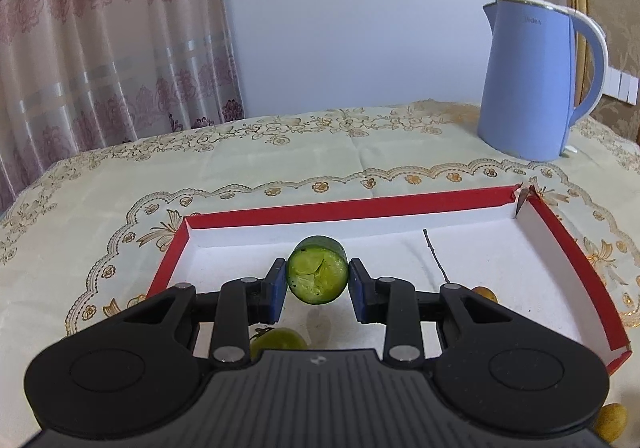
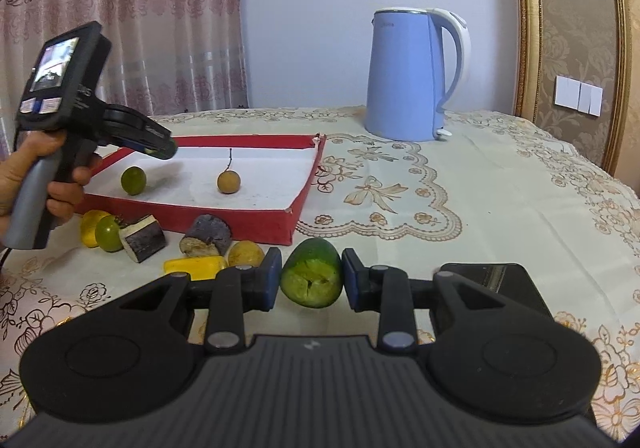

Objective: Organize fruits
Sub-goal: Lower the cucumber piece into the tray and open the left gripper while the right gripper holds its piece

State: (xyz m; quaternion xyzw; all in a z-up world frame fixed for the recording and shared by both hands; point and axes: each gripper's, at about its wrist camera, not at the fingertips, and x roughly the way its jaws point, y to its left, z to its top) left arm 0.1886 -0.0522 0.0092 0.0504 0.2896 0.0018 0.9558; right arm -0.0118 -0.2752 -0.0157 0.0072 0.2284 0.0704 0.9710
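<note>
A green cucumber piece [image 1: 317, 269] is held between the blue pads of the left gripper [image 1: 317, 280]. It is carried above the white floor of the red box [image 1: 352, 206], near the middle, with its cut face turned back to the camera and its long axis pointing toward the far wall of the box. The left gripper is therefore judged to be the one closer to a release.

A second green piece [image 2: 311, 278] is clamped in the right gripper [image 2: 311, 280], outside the box, just before its near right corner. Inside the box a green round fruit [image 2: 133, 180] and a brown stemmed fruit [image 2: 229, 182] are seen.

On the blue kettle [image 1: 528, 84] a small brand word is printed, probably "Midea".
</note>
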